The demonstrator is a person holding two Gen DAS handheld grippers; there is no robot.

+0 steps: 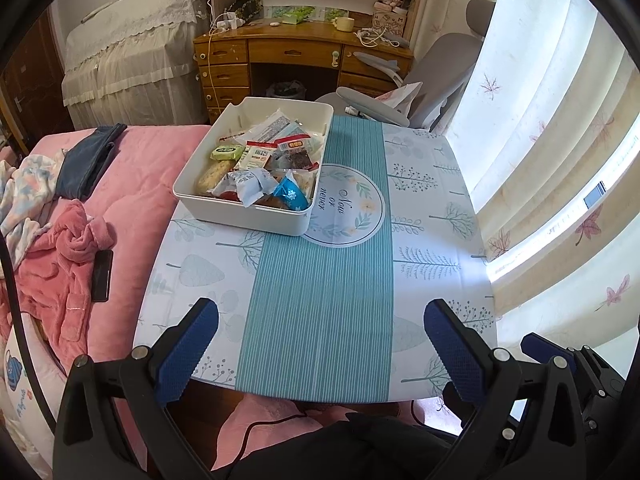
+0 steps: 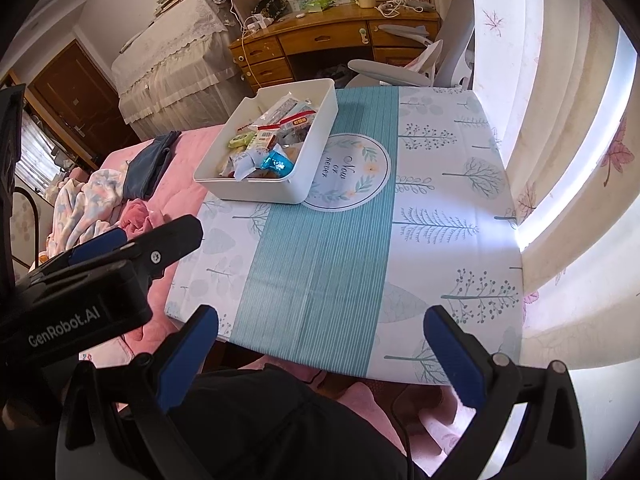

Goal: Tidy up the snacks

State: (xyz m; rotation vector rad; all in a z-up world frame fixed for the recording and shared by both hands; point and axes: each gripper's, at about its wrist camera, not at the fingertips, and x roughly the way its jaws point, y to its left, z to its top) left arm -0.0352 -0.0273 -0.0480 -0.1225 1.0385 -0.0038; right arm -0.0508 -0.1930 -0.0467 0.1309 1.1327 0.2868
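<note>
Both tongs hover at the table's (image 1: 420,208) near edge, the left gripper (image 1: 320,344) and right gripper (image 2: 320,344) spread wide, holding nothing. The white bin (image 1: 240,216) of snacks (image 1: 260,168) sits toward the far left corner.

Smooth white plastic bin (image 1: 240,216), glossy snack wrappers (image 1: 256,168), matt printed tablecloth (image 1: 320,300), wooden desk (image 1: 300,50)
</note>
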